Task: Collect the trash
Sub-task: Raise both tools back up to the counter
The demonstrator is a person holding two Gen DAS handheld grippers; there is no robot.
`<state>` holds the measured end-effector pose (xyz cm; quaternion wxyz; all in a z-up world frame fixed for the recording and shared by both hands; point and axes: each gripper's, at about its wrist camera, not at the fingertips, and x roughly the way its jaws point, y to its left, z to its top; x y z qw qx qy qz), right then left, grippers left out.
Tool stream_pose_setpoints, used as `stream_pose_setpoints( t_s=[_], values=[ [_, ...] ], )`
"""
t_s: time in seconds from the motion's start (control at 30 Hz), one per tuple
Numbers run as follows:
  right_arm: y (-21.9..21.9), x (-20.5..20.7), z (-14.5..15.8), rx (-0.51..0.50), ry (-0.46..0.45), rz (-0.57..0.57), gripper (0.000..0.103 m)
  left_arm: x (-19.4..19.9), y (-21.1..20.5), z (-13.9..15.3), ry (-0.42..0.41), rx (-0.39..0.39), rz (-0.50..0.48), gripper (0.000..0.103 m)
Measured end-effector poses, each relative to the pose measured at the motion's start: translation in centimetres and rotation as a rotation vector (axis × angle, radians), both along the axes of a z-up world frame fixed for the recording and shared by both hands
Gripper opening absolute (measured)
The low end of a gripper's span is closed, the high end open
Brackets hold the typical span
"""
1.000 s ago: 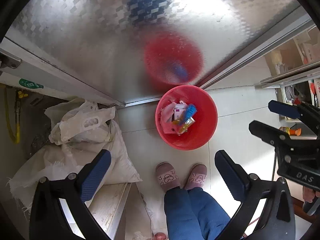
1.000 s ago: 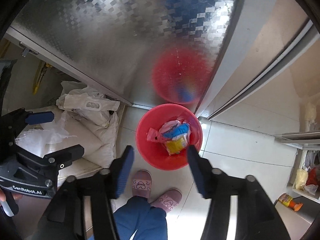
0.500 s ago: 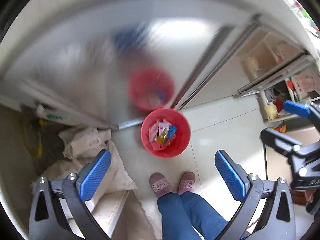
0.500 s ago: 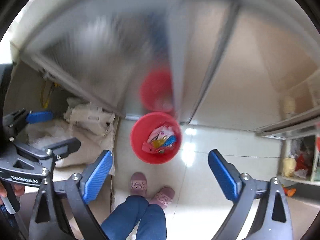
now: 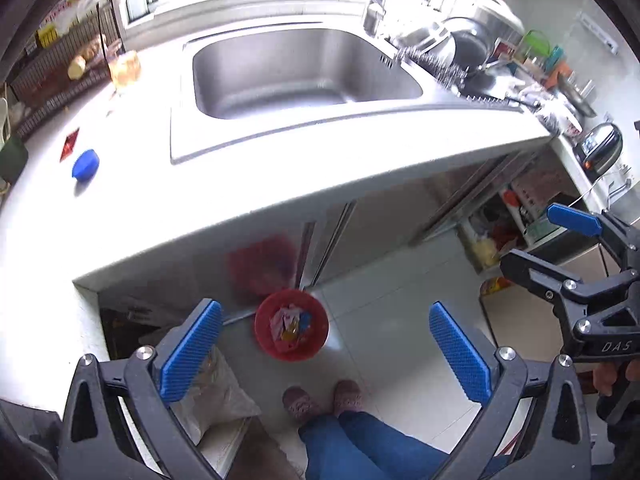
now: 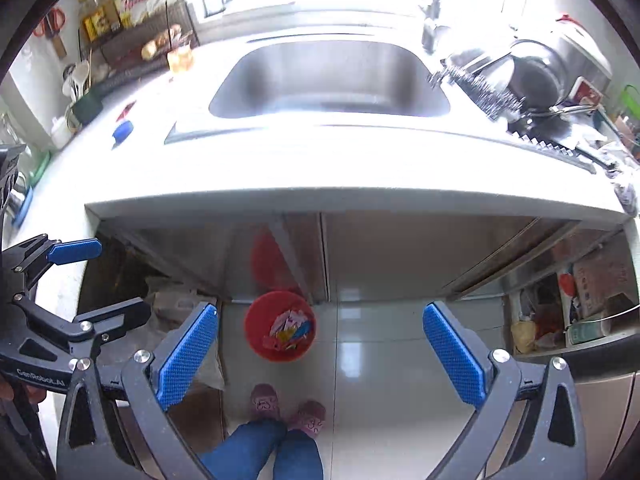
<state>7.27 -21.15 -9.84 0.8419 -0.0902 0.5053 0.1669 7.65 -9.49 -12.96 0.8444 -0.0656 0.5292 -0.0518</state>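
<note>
Pale floor tiles [image 6: 384,360] lie below two wide-open, empty grippers, left gripper [image 5: 325,350] and right gripper [image 6: 320,354], the right's jaws having just spread. Beyond two pink slippers [image 6: 264,398], one red plastic bin [image 6: 258,330] holds crumpled wrappers [image 6: 290,330]. Farther up, one steel sink [image 6: 328,80], one blue lid [image 5: 85,165].

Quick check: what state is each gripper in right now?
Left gripper: open, holding nothing.
Right gripper: open, nothing between its jaws, which have just been opening.

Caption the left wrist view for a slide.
Open left gripper above a red bin of wrappers on the floor, steel sink and white counter ahead.
</note>
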Motion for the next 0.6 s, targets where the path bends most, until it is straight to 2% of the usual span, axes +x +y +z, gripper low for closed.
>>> stream_pose_setpoints(
  t_s=[0.17, 0.27, 0.4, 0.6],
  values=[
    [-0.6, -0.3, 4.2, 0.053, -0.041, -0.006, 0.102, 0.1, -0.5, 4.2, -0.050, 0.049, -0.023, 0.103],
    [0.0, -0.3, 6.2, 0.057, -0.082, 0.009, 0.102, 0.1, 0.5, 6.5, -0.085, 0.058, 0.020, 0.103],
    [1.3, -0.4, 8.0, 0.065, -0.132, 0.044, 0.102, 0.1, 1.7, 9.1, -0.123, 0.035, 0.058, 0.103],
    [3.5, 0.7, 10.0, 0.055, -0.179, 0.093, 0.102, 1.1, 4.5, 11.4, -0.155, 0.017, 0.099, 0.103]
  ],
)
